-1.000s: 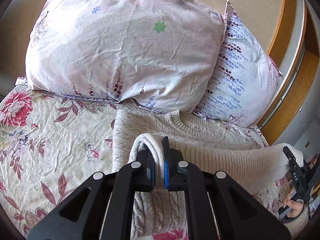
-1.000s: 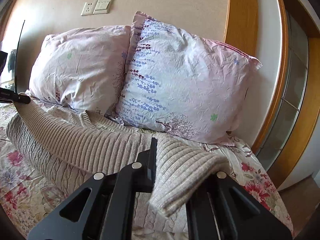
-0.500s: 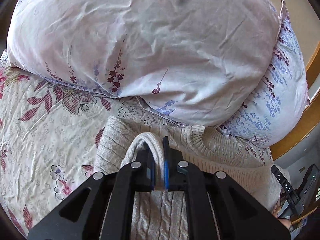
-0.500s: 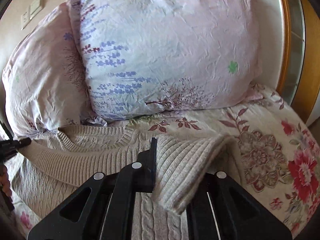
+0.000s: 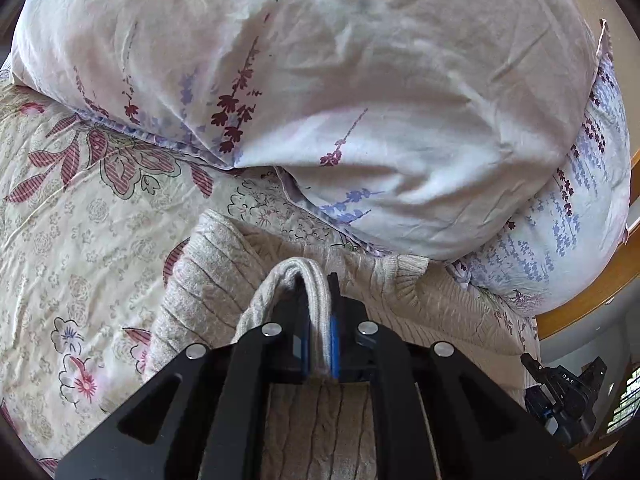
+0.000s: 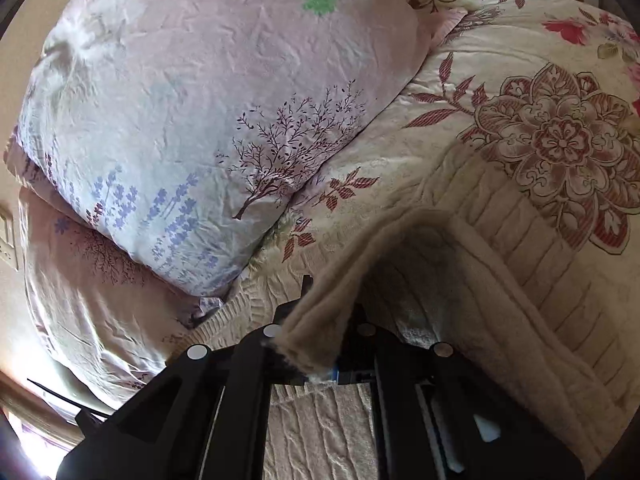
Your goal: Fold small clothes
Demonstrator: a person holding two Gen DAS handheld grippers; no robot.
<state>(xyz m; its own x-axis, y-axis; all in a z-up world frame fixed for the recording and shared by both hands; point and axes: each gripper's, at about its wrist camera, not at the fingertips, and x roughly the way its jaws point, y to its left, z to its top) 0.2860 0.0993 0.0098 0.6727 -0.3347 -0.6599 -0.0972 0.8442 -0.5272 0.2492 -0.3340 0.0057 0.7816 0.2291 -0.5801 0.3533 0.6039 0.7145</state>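
Observation:
A beige cable-knit sweater (image 5: 224, 276) lies on the flowered bedspread, its neckline toward the pillows. My left gripper (image 5: 320, 320) is shut on a fold of its ribbed edge, which loops over the fingertips. In the right wrist view the sweater (image 6: 520, 248) spreads under and to the right. My right gripper (image 6: 316, 336) is shut on a ribbed hem fold that drapes over the left finger and hides the tips. The right gripper's black body (image 5: 560, 392) shows at the lower right of the left wrist view.
Two pale floral pillows (image 5: 340, 80) (image 6: 200, 100) stand close ahead of both grippers. The flowered bedspread (image 5: 72, 208) (image 6: 560, 132) stretches left and right. A wooden bed frame (image 5: 592, 296) runs at the right edge. A wall socket (image 6: 6, 240) sits at far left.
Both grippers came down and forward toward the pillows, carrying the folded sweater edge. The right wrist view has rolled strongly, and the lifted hem now lies low on the sweater body.

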